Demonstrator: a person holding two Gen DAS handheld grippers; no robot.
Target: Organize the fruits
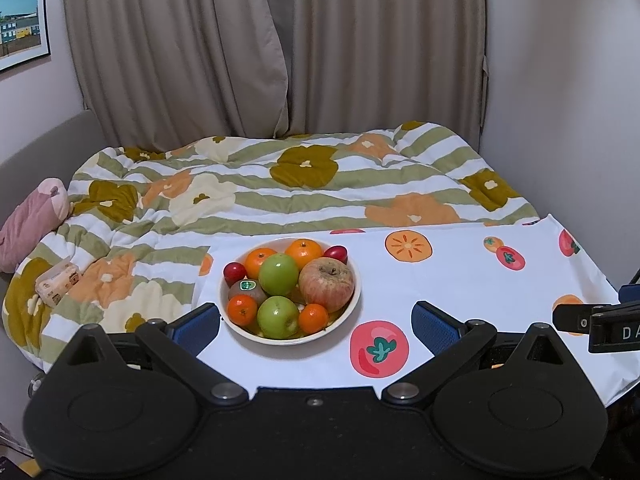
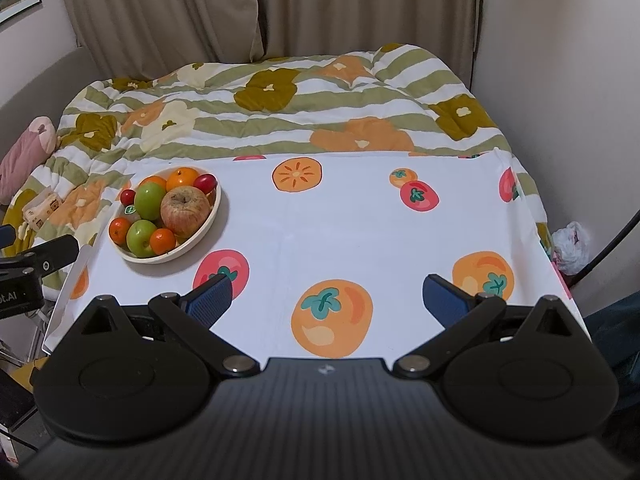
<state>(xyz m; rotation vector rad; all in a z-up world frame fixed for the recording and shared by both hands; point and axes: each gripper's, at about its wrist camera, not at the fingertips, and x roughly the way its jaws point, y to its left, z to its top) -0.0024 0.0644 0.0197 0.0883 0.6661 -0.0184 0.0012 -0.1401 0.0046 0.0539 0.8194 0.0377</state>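
The table, covered by a white cloth printed with fruit, is bounded at its far edge by a bed with a floral quilt. Its left edge drops off just beside the bowl, and its right edge runs near the wall, where a plastic bag sits below table level.

The bowl stands in the table's far left corner, close to both edges. The centre and right of the table, from the bowl to the right edge, carry no objects.

Bowl contents:
- Green apples: two, one at centre, one at the near rim.
- Red apple: one, on the right side, touching the centre green apple.
- Oranges: four, two at the far side, two at the near side.
- Small red fruits: two, one at the left rim, one at the far right rim.
- Kiwi: one, with a sticker, on the left side.

The left gripper is released, jaws spread wide and holding nothing. It hovers just short of the bowl, whose near rim lies between its fingers.

The right gripper is likewise released and holds nothing. It hovers over the near middle of the table, well apart from the bowl.

A tissue pack and a pink pillow lie on the bed to the left.
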